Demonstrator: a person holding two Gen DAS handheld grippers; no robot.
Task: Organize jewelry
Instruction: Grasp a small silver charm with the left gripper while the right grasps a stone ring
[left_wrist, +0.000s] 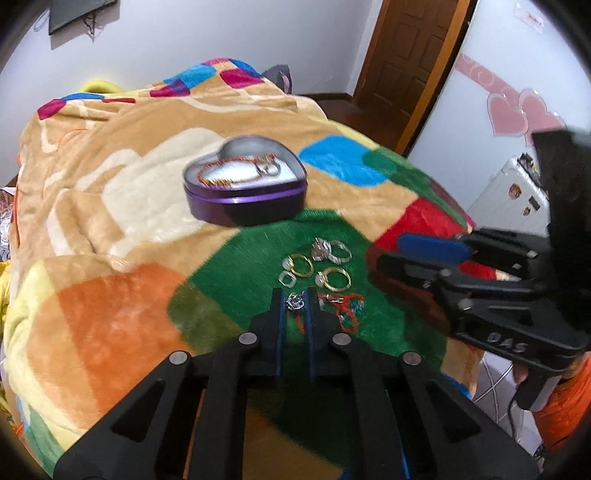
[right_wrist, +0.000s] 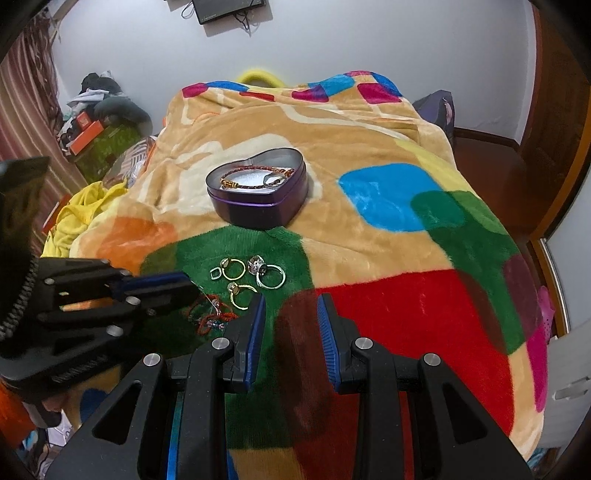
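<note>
Picking jewelry off the bed into the heart tin – left claw (left_wrist: 295, 306) on a small silver charm (left_wrist: 295, 302).

My left claw is narrowed around the charm; blur hides whether it's pinched. Right claw (right_wrist: 291, 306) hangs wide and empty over the blanket (right_wrist: 406, 306). Rings (left_wrist: 325, 264) and red bracelets (left_wrist: 345, 312) lie loose; heart tin (left_wrist: 245, 201) holds a beaded bracelet and ring. Next – close, lift, carry to tin. Readable text: "DAS" on the right claw's body, I think.

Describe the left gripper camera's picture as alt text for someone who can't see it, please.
The left gripper closes its two black fingers on a small silver charm lying among rings and red cords on a colourful blanket. Behind sits an open purple heart-shaped tin holding a bracelet; the right gripper hovers at right.
</note>
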